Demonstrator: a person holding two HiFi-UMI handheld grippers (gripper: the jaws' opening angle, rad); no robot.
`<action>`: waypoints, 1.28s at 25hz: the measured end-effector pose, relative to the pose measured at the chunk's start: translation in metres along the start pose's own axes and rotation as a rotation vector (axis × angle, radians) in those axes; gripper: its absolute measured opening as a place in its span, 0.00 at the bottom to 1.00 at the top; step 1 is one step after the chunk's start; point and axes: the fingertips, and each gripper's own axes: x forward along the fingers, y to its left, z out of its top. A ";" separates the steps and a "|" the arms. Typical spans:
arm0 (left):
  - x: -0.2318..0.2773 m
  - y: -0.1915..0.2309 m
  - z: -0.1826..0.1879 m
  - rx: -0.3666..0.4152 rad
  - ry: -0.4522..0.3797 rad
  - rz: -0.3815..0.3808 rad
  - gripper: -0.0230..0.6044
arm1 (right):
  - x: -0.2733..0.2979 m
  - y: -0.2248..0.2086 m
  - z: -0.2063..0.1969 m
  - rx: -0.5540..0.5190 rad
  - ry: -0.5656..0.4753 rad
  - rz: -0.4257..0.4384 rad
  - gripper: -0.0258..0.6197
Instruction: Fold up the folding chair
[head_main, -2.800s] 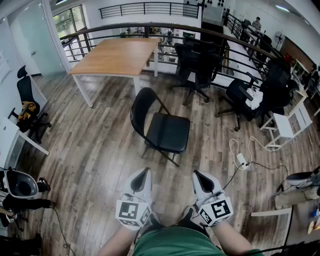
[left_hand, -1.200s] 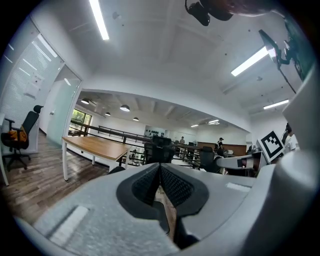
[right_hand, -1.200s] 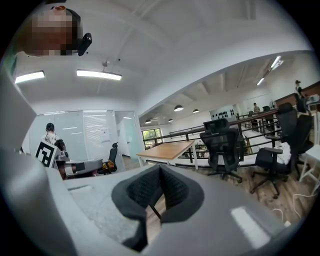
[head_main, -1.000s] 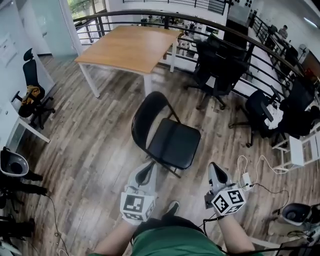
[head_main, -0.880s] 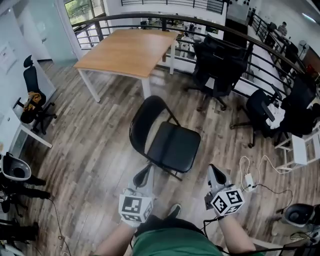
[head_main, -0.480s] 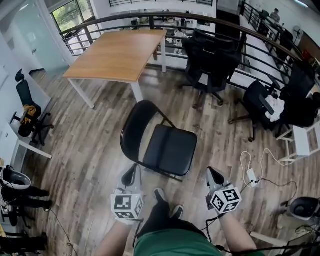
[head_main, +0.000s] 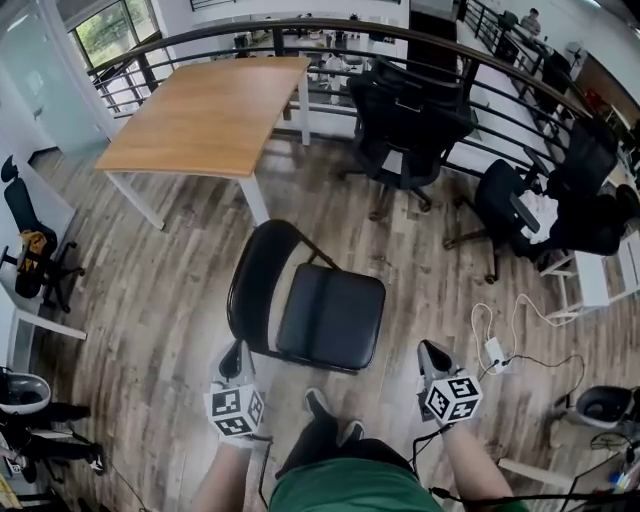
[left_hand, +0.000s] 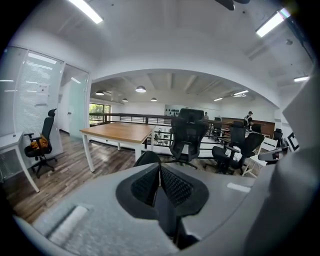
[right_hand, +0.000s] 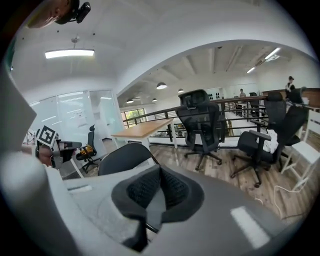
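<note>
The black folding chair (head_main: 330, 318) stands unfolded on the wood floor, its rounded backrest (head_main: 252, 290) toward the left. My left gripper (head_main: 237, 355) hovers just left of the chair's near corner, beside the backrest, jaws shut and empty. My right gripper (head_main: 431, 352) sits to the right of the seat, apart from it, also shut with nothing in it. In the left gripper view the closed pads (left_hand: 170, 186) cover most of the chair, with only the backrest top (left_hand: 146, 158) showing. In the right gripper view the backrest (right_hand: 125, 157) rises behind the shut pads (right_hand: 172, 189).
A wooden table (head_main: 200, 115) stands beyond the chair on the left. Black office chairs (head_main: 405, 115) line the railing (head_main: 330, 28), with more at the right (head_main: 500, 200). A power strip and cable (head_main: 495, 350) lie on the floor near my right gripper. The person's shoes (head_main: 320, 405) are just below the seat.
Both grippers have sunk and spread apart. The left one slid left, to beside the backrest, and the right one stayed at the seat's right. The chair looks nearer and has not moved.
</note>
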 end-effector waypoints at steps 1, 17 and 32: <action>0.007 0.010 -0.002 0.001 0.007 0.005 0.06 | 0.007 0.000 -0.003 0.001 0.011 -0.010 0.05; 0.132 0.092 -0.094 -0.086 0.282 0.107 0.49 | 0.149 -0.101 -0.154 0.423 0.253 0.047 0.37; 0.194 0.090 -0.164 -0.149 0.366 0.153 0.60 | 0.279 -0.166 -0.324 0.583 0.444 0.192 0.58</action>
